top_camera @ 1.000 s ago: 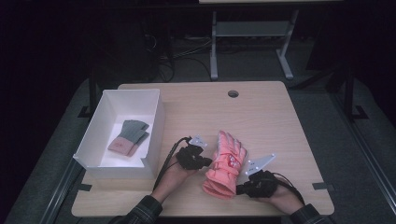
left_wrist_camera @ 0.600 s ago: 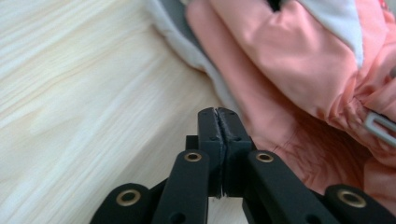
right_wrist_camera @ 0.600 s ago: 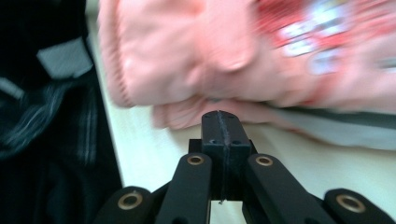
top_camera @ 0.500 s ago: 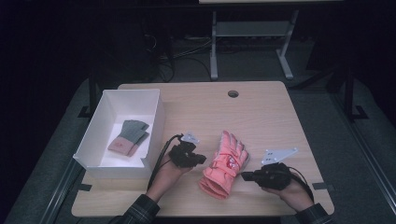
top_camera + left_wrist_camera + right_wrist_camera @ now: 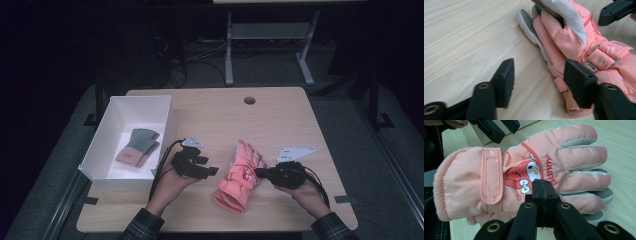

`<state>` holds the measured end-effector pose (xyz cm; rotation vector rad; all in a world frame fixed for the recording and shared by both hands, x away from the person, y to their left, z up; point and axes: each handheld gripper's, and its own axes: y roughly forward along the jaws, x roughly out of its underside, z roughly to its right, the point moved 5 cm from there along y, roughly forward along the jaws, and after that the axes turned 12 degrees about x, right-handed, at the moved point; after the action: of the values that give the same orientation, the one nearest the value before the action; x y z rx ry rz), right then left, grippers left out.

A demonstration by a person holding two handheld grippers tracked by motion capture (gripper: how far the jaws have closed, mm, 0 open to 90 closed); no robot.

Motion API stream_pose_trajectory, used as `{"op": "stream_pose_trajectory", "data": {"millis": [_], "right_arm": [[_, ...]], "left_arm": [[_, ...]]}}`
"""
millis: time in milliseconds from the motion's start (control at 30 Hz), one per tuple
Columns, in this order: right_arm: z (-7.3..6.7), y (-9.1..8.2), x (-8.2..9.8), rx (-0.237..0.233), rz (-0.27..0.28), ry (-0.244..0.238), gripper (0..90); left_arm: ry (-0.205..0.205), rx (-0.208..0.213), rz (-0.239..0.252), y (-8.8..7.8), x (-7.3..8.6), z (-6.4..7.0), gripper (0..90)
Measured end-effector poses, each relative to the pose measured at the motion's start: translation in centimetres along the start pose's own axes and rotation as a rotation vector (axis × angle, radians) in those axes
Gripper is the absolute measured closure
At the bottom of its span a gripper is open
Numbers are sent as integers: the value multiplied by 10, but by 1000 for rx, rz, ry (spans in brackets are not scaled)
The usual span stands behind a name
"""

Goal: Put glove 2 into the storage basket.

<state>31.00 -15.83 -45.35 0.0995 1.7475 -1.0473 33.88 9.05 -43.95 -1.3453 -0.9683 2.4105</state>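
Now: pink glove between two grippers

Pink glove [image 5: 239, 177] flat on table [image 5: 280, 120], near front edge, cuff toward person. Right gripper [image 5: 258, 173] at glove's right edge, jaws pressed together, nothing between. Left gripper [image 5: 214, 171] just left of glove, jaws wide apart, empty. White box [image 5: 100, 145] farther left, holding grey-pink glove [image 5: 137, 147].

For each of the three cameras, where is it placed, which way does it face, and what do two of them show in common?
High view: above the person's side, looking forward and down on the table; both hands, left gripper and right gripper show.
Left gripper view: on the left gripper, open jaws toward the pink glove.
Right gripper view: on the right gripper, jaws shut, over the glove's back.
Shared: all views show the glove; the high view also shows a white box.
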Motion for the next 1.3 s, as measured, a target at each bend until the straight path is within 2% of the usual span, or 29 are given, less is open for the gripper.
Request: {"op": "stream_pose_trajectory", "data": {"millis": [33,67,233,367,567,700,867,933,967,1067,1233,1300], "right_arm": [[0,2,0,-1,-3,-7,900],[-1,3,0,0,-6,-12,900],[-6,15,2,13,-41,-46,900],[-9,27,3,30,-82,-53,900],[-12,38,8,42,-129,-58,900],[-12,41,11,38,-144,-48,900],[-13,43,14,47,-132,-55,900],[-13,43,14,47,-131,-55,900],[-13,43,14,47,-131,-53,900],[-13,44,14,50,-127,-57,900],[-13,44,15,48,-124,-52,900],[-13,44,15,46,-125,-47,900]], "left_arm": [[14,1,-11,-1,0,1,370],[11,5,3,-1,-1,2,355],[37,24,7,-2,-6,8,287],[39,28,18,-2,-8,11,270],[66,39,19,1,-18,19,250],[82,51,2,13,-26,21,233],[93,65,-19,30,-34,21,225],[83,73,-25,37,-36,21,225],[95,76,-40,40,-37,19,222],[80,80,-50,52,-38,17,212],[66,98,-100,69,-33,11,198],[45,107,-93,74,-30,10,192]]}}
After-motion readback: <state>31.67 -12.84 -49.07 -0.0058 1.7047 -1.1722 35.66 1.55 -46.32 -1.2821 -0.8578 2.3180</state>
